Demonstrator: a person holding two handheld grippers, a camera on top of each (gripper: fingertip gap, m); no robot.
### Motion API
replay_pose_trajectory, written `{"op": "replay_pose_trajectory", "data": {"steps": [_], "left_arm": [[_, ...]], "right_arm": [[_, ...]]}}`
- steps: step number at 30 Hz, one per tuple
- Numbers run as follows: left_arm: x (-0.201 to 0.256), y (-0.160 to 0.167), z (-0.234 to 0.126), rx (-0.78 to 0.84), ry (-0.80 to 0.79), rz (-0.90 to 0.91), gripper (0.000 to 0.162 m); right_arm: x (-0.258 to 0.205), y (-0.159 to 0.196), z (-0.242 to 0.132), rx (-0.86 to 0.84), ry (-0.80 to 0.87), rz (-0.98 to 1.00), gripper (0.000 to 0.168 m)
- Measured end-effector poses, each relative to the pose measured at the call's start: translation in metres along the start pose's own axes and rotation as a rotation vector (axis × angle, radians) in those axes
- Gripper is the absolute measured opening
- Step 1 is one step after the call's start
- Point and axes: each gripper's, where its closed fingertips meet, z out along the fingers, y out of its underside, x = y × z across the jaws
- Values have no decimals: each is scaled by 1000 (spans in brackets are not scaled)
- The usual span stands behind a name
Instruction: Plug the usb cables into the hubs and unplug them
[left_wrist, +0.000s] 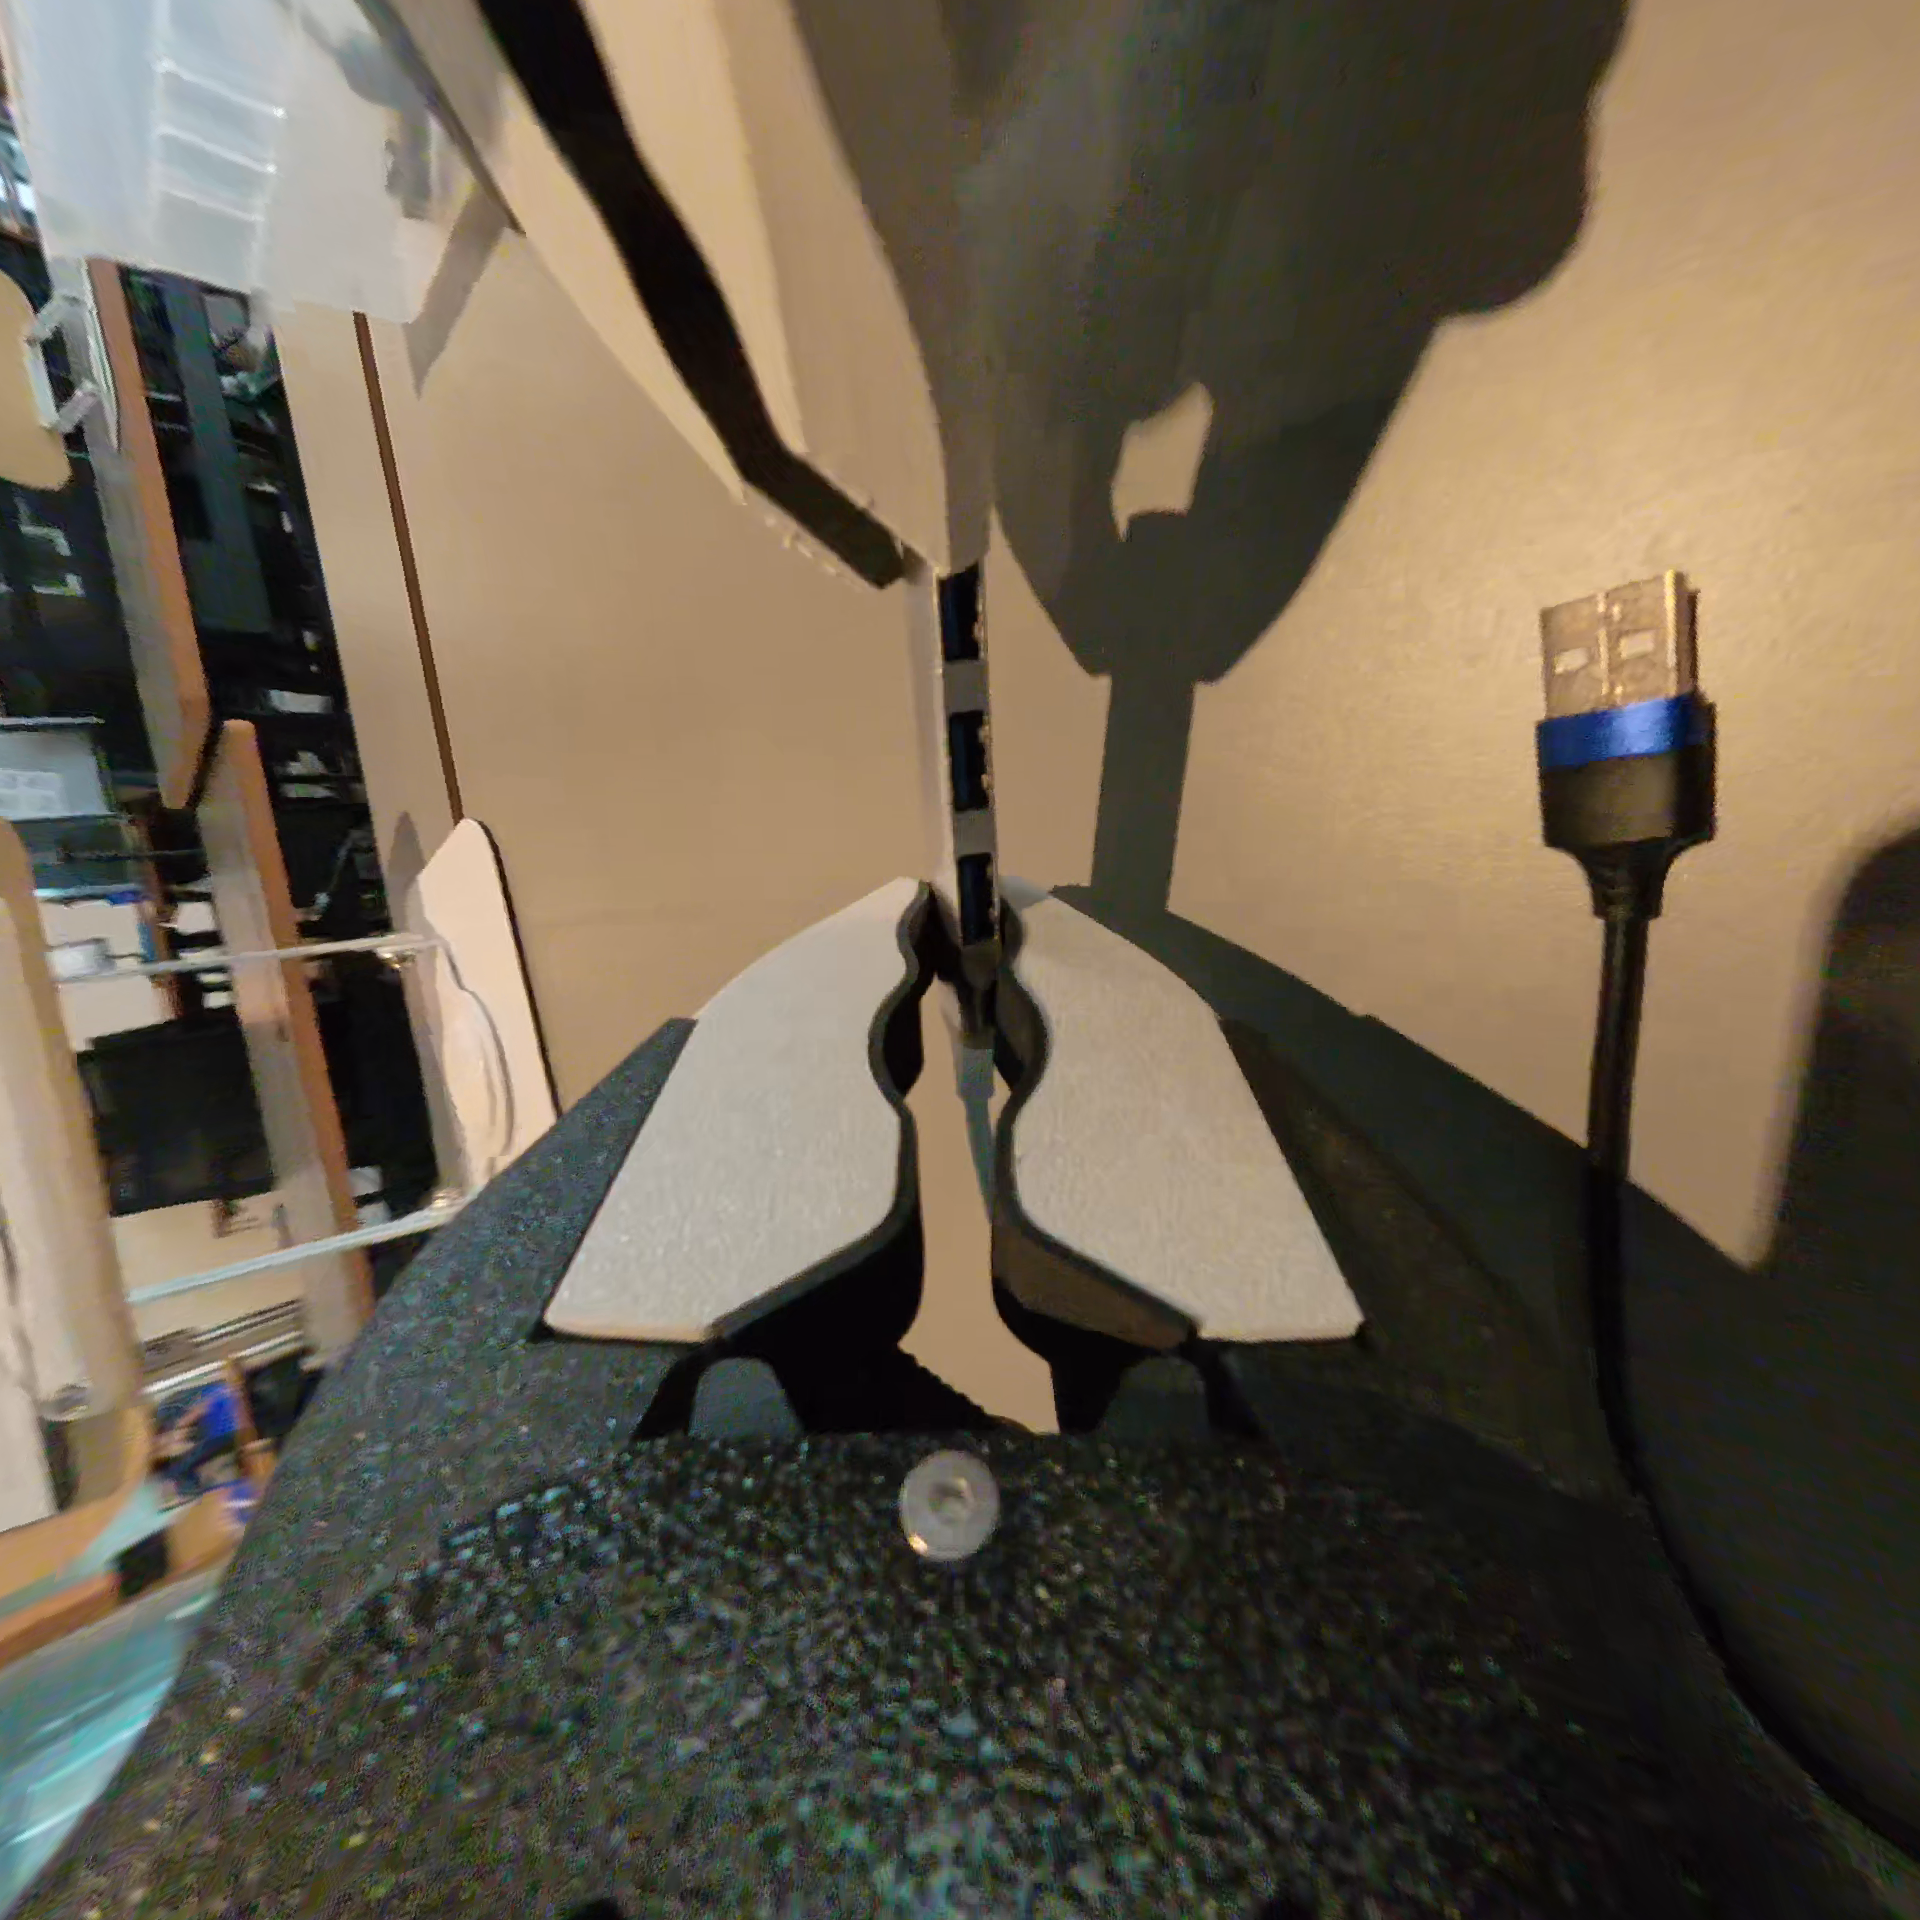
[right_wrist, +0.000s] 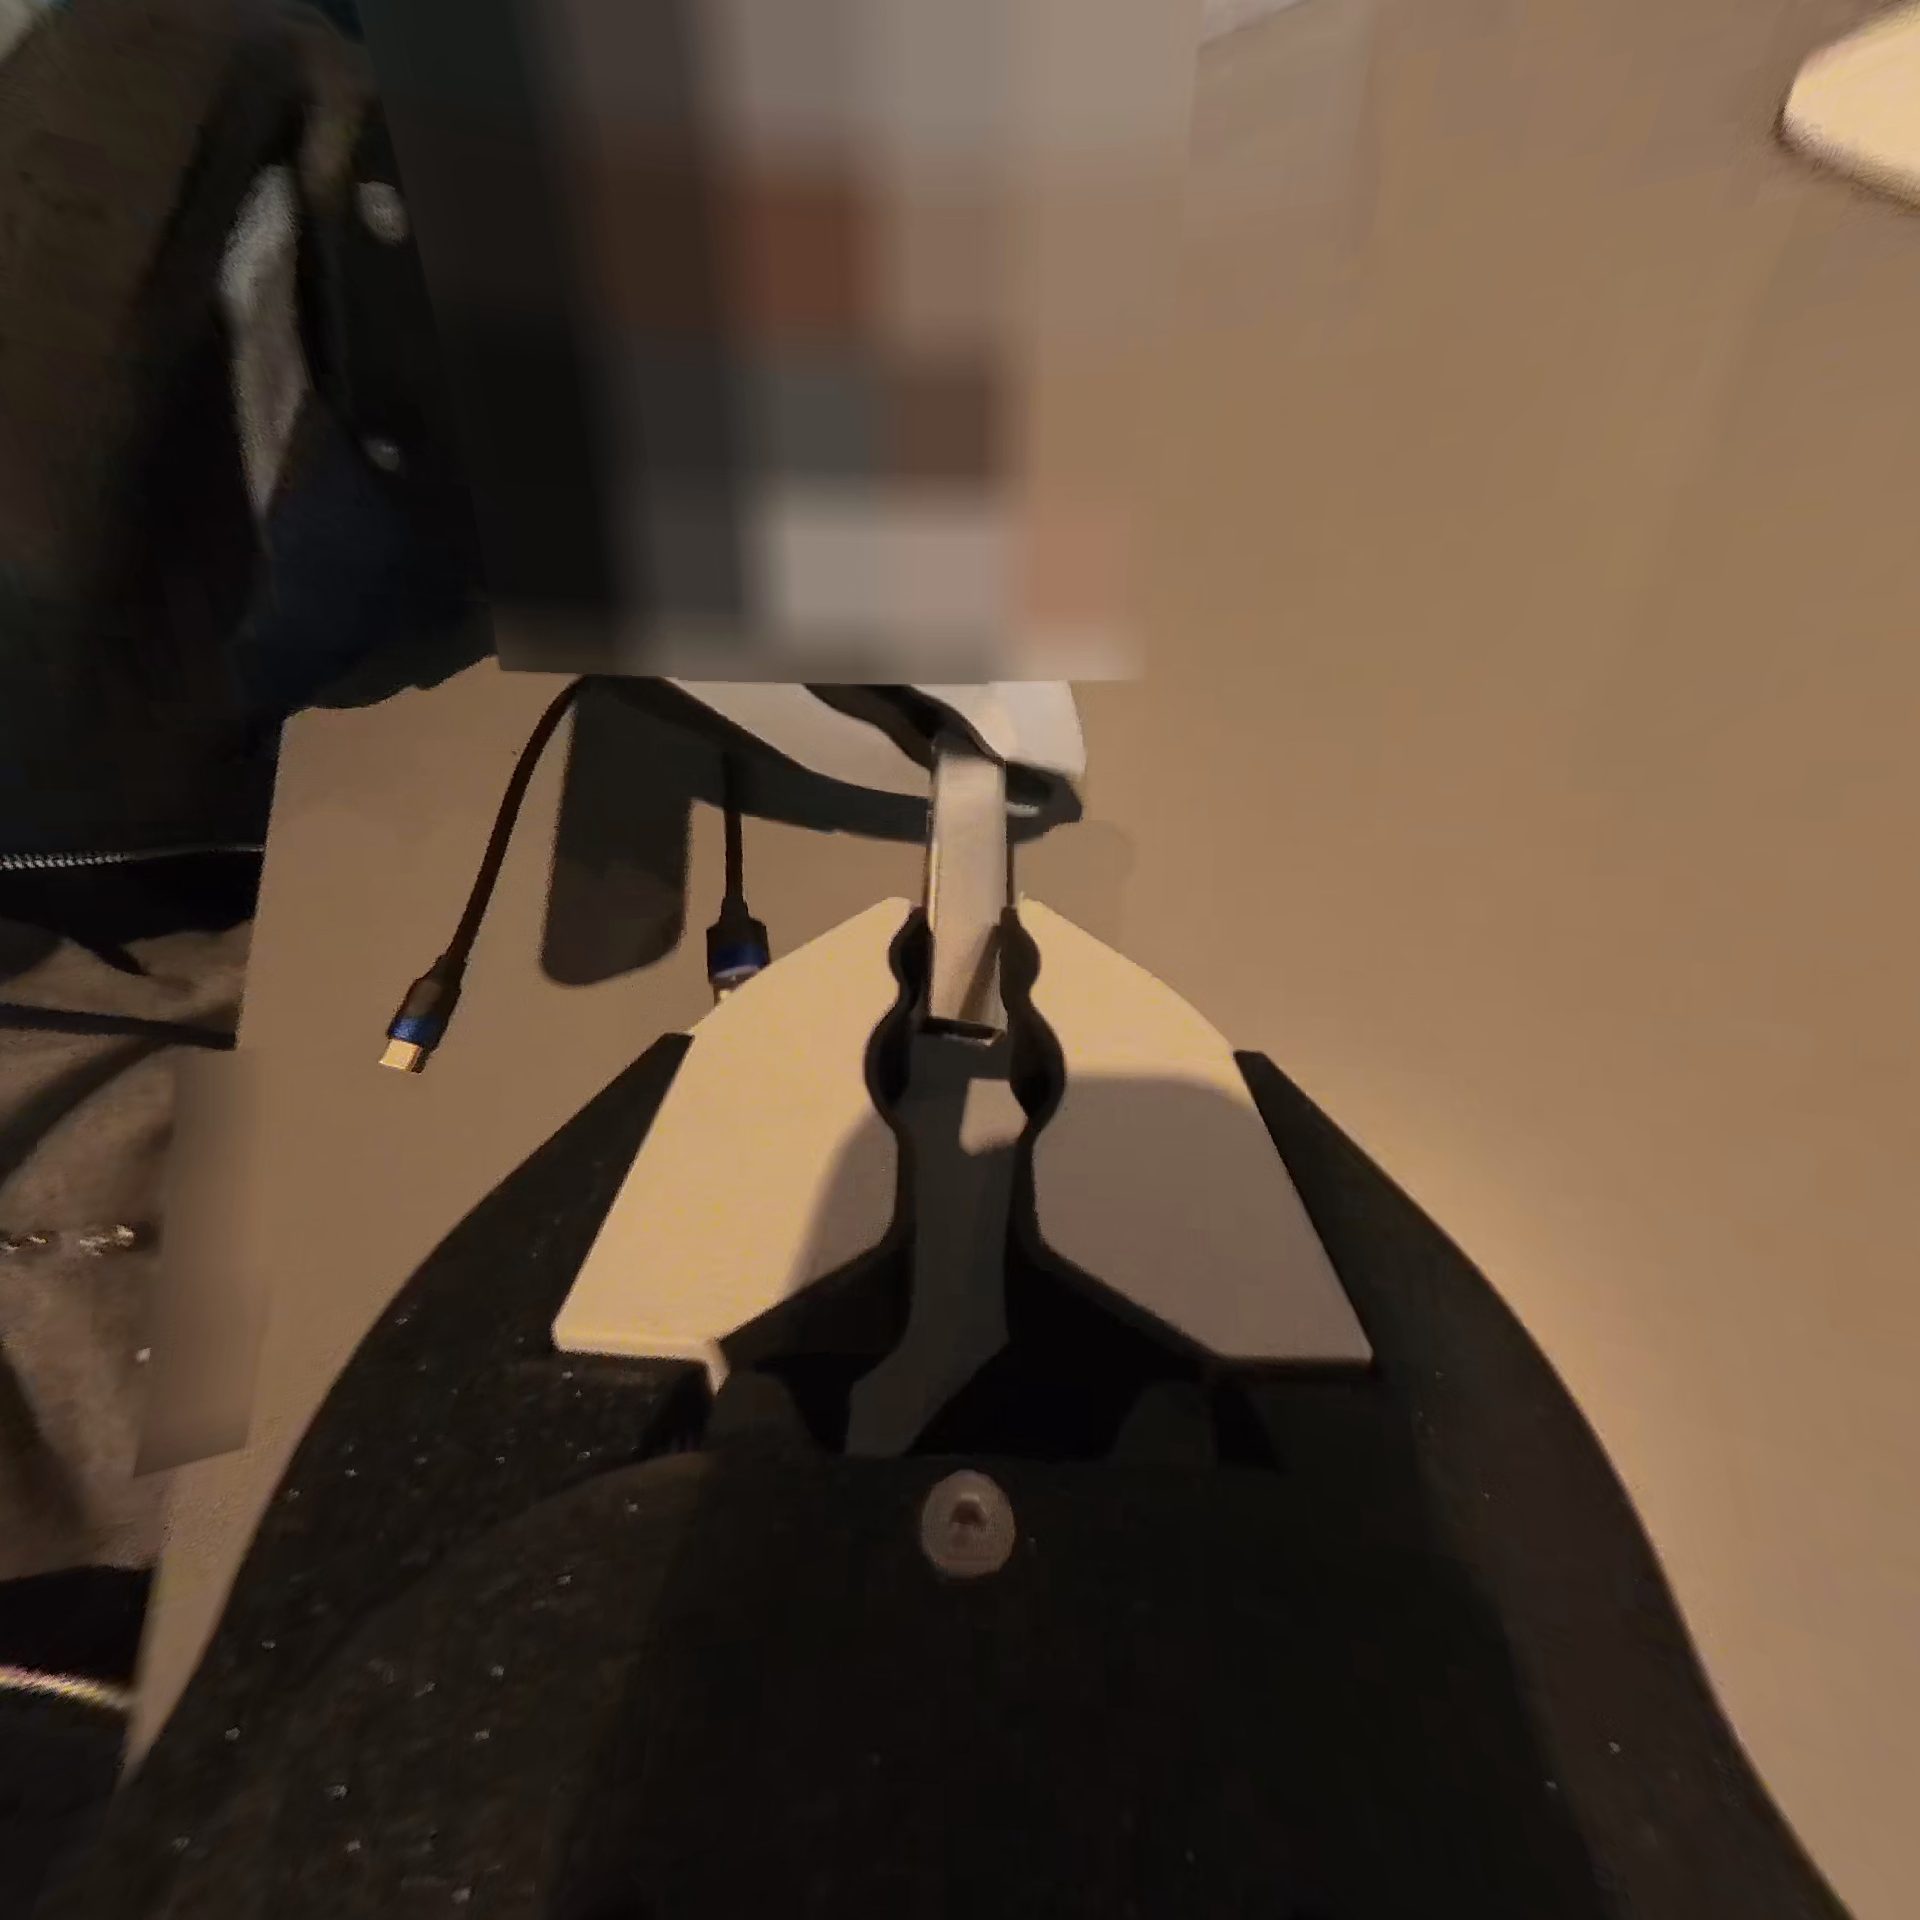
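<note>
A slim grey USB hub (left_wrist: 964, 727) with blue ports shows edge-on between both grippers. My left gripper (left_wrist: 961, 909) is shut on the end where the hub's grey cable (left_wrist: 977, 1101) comes out. My right gripper (right_wrist: 961, 920) is shut on the hub's other end (right_wrist: 964, 883); its white fingers (left_wrist: 831, 436) reach in from the top of the left wrist view. A black USB-A plug with a blue band (left_wrist: 1621, 707) lies loose on the beige table (left_wrist: 1455, 520), to the right of the hub. Two blue-banded cable plugs (right_wrist: 416, 1029) (right_wrist: 736, 951) lie left of the hub in the right wrist view.
Wooden and clear acrylic stands (left_wrist: 260, 935) and dark shelving (left_wrist: 208, 468) fill the left of the left wrist view. A person's dark clothing (right_wrist: 156, 416) is at the left in the right wrist view. A black cable (right_wrist: 831, 800) runs across the table behind the hub. The gap from one gripper's tips to the other's is roughly 6 centimetres.
</note>
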Motion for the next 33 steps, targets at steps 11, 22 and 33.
{"op": "replay_pose_trajectory", "data": {"steps": [11,22,33], "left_arm": [[-25,-31,-37,338,66,-513,8],[-8,-72,-62,559,292,-602,8],[-1,-83,-68,646,418,-672,7]], "right_arm": [[-19,-68,-59,572,127,-471,27],[-48,-69,-49,664,-28,-506,21],[-61,-71,-54,708,-119,-483,18]]}}
